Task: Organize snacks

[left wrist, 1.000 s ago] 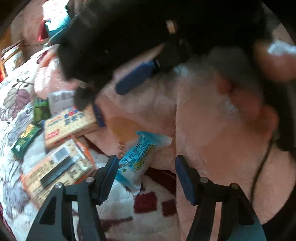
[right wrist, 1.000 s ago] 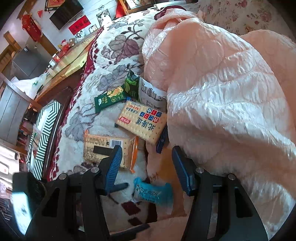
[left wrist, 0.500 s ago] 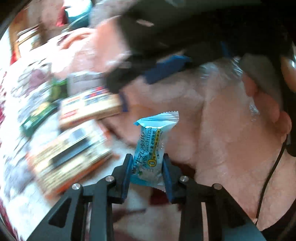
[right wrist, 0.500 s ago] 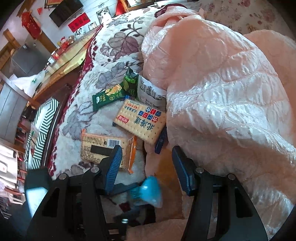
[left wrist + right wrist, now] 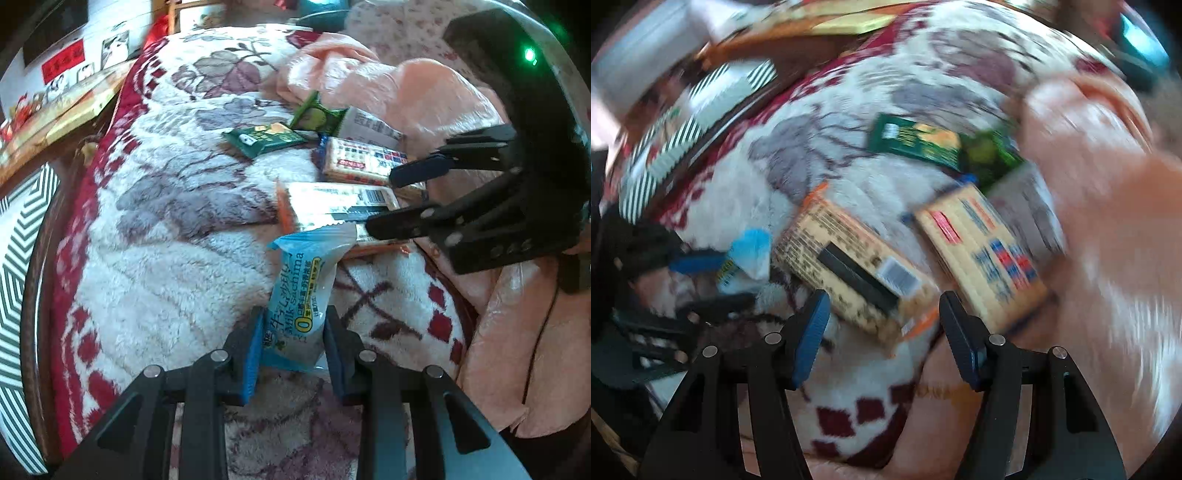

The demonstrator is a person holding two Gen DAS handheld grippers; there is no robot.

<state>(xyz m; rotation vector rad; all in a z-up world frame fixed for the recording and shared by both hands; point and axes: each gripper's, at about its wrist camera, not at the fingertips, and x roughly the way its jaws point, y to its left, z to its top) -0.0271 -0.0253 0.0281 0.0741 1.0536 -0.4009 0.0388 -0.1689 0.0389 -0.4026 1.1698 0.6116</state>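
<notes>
While the left wrist view is sharp, the right wrist view is smeared by motion, so only the left one lets the print on the blue snack packet be read. There the left hand-held gripper pinches that packet at its lower end, both blue pads pressed on it, with its upper end leaning over the fleece blanket. The right hand-held gripper reaches in from the right above the snacks in that view. Its own camera shows its jaws opening with nothing between them, held over the barcode cracker pack; the left view hides that gap.

A second ago the blue packet lay loose on the blanket between spread left jaws; half a second ago they had closed on it. The right hand-held gripper then pointed at the pink quilt and has swung over the crackers.

Six snacks show in the left view: the blue packet, two cracker packs, namely the barcode one and the checked cracker pack, two green packets, and one white wrapper against the quilt.
</notes>
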